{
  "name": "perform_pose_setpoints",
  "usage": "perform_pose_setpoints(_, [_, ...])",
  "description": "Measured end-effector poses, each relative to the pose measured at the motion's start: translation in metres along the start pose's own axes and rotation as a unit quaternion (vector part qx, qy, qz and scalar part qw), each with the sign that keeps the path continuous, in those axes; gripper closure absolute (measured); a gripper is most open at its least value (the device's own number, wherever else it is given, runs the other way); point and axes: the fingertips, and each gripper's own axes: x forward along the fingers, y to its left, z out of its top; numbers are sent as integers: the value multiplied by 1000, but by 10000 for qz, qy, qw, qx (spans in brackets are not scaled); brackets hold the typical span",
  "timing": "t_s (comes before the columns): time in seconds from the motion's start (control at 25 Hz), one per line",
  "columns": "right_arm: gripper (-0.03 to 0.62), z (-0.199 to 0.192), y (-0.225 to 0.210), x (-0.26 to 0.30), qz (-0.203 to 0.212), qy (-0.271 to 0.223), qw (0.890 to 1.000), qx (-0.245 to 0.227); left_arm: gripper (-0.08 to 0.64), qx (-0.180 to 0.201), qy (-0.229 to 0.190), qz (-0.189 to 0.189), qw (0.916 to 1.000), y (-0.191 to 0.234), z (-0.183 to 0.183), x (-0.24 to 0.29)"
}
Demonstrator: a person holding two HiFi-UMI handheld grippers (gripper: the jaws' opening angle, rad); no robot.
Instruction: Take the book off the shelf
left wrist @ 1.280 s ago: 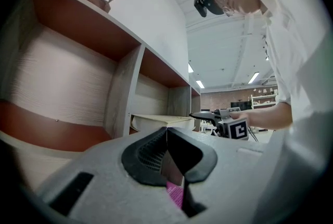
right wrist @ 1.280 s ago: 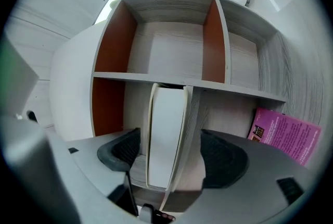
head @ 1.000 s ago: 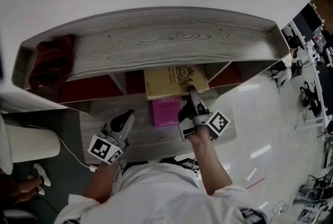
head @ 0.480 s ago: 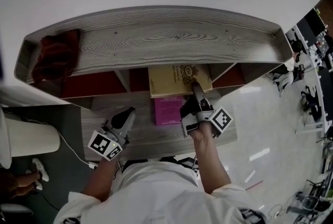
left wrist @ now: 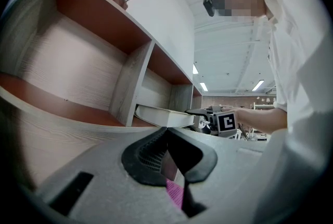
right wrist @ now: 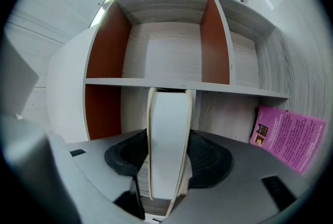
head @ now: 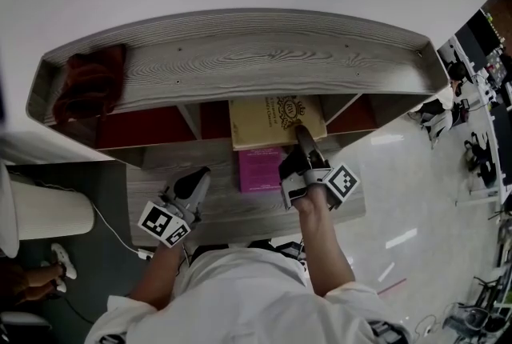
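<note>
Closing since a second ago, the right gripper [head: 302, 134] now has its jaws on the tan book [head: 268, 122]; both hands sit where they were.

Seen from the right gripper view, the jaws stand partly open with one pad against each cover, the white page edge filling the space between them. That book lies flat in the middle compartment of the shelf [head: 240, 54], its front edge jutting past the board, above a pink booklet [head: 258, 168] on the lower ledge. Well apart at the left, the left gripper [head: 196, 178] hangs with its jaws together and empty. By my reading the grasp is made and the task is near its midpoint: the book has not come out yet, so drawing it clear of the compartment is what remains.
</note>
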Motion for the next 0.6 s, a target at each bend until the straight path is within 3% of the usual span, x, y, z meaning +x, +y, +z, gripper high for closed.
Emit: perform_pose_setpoints(0.6, [374,-1,6,-35,305,146,9994,98,543,129,-81,39,9999,-25,8,-1])
